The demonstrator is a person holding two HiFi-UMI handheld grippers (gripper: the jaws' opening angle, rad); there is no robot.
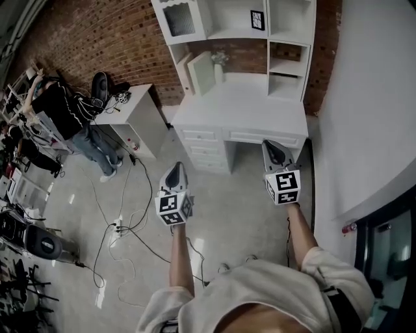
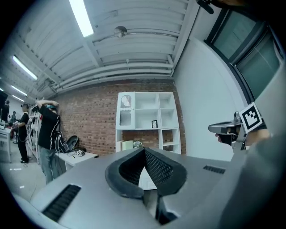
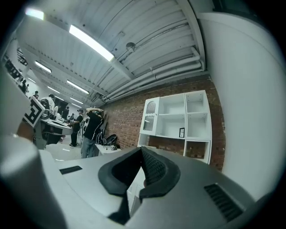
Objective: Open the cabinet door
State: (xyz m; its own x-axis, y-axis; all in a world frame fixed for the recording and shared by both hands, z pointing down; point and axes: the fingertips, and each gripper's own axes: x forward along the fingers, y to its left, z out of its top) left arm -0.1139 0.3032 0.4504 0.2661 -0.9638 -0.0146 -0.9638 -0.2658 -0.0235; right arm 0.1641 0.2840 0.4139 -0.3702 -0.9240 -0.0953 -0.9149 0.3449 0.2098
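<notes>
White cabinet door (image 1: 179, 19) stood well ahead of the left tongs (image 1: 176, 168) and the right tongs (image 1: 272, 146), both pressed together on nothing, so they could probably knock the door instead of gripping it unless opened first.

Floor (image 1: 244, 218) — white desk (image 1: 240, 107), cables (image 1: 119, 227) on it.

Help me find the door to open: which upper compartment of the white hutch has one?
The top-left compartment: a glass-paned door covers it, while the other upper compartments are open shelves.
</notes>
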